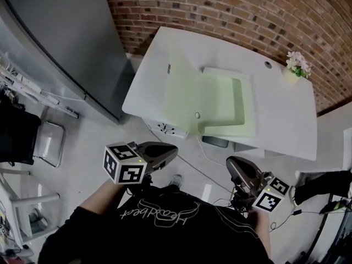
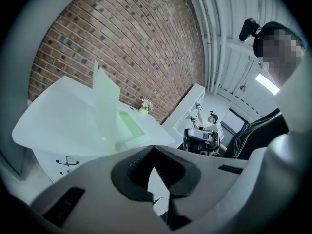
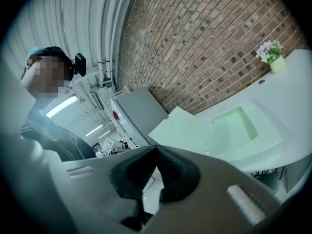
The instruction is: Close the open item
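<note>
- A brick wall (image 1: 220, 10) backs a white bench (image 1: 286, 114), with potted flowers (image 1: 297, 65) at its far right corner.
- The open item is a recessed compartment (image 1: 223, 100), tinted green, set in the bench top. Its lid (image 1: 179, 87) is swung up and stands raised along the compartment's left side.
- The left tool (image 1: 170, 152) is held close to the person's body over the floor, well apart from the bench. In the left gripper view, the left tool (image 2: 153, 150) has its jaws pressed together at the tips with nothing between them.
- The right tool (image 1: 237, 169) is likewise near the body and short of the bench. In the right gripper view, its jaws (image 3: 155, 150) meet at the tips and are also empty.
- By these views, the closing has not begun: neither tool touches the lid.
- What is left is probably the whole job: reaching the bench, getting a tool onto the raised lid and swinging it down over the compartment.
</note>
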### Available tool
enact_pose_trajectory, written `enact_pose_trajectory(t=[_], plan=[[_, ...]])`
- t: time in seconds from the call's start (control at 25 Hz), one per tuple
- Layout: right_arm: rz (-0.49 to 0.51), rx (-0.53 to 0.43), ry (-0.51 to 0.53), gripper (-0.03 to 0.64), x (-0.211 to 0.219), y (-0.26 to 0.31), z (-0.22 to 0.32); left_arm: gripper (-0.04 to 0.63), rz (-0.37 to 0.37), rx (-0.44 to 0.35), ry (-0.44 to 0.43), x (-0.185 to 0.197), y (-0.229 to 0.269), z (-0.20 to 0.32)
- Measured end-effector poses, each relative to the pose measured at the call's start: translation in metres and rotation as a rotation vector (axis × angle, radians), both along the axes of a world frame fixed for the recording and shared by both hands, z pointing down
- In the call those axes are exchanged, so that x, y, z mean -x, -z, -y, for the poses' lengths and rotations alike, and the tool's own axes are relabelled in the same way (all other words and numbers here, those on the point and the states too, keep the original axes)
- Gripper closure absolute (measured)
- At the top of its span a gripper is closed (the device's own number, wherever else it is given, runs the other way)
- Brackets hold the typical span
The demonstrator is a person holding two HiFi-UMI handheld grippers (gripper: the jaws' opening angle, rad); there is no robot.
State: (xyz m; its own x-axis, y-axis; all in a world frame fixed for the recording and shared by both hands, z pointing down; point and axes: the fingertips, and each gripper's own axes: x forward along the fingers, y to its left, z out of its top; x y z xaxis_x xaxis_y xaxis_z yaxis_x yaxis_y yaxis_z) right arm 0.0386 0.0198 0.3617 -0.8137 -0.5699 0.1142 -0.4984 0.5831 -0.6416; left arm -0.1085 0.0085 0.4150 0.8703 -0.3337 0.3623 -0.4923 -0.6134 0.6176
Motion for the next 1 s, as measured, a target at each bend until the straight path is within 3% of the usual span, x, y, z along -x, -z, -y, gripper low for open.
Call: enact_pose_trajectory(t=[0.48,1.0], plan=[[-0.016,0.018,-0.011,0.612,0.013,-0.01,0.038,0.594,0.025,0.024,0.025,0.025,-0.029,0.043],[-0.005,0.049,-0.052,0.612,-0.002,-0.018,0.017,0.594,0.048,-0.019,0.163,0.055,-0.027,0.079]])
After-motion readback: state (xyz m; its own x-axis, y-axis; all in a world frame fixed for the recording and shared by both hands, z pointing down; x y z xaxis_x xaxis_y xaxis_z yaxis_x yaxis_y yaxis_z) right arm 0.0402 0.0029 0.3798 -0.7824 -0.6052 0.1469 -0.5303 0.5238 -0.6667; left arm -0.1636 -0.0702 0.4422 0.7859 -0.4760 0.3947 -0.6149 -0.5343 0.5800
